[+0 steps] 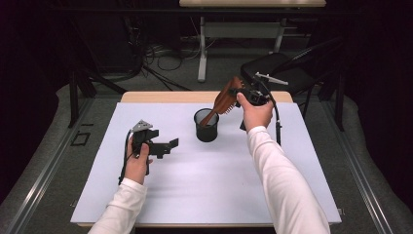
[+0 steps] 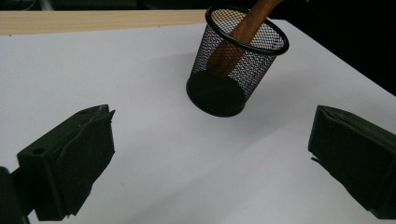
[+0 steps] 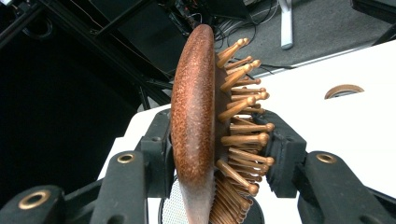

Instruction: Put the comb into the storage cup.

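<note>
A white mat point(image 1: 195, 185) covers the wooden table point(image 1: 160, 96) on grey carpet point(image 1: 44, 161); a black chair point(image 1: 282, 66) stands behind. The right gripper point(image 1: 246, 95) clamps a wooden hairbrush point(image 1: 226, 97), handle in the mesh cup point(image 1: 206, 127). The left gripper point(image 1: 168, 146) gapes empty.

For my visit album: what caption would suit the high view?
Right gripper lowers a wooden hairbrush handle-first into a mesh cup; left gripper waits open.
</note>
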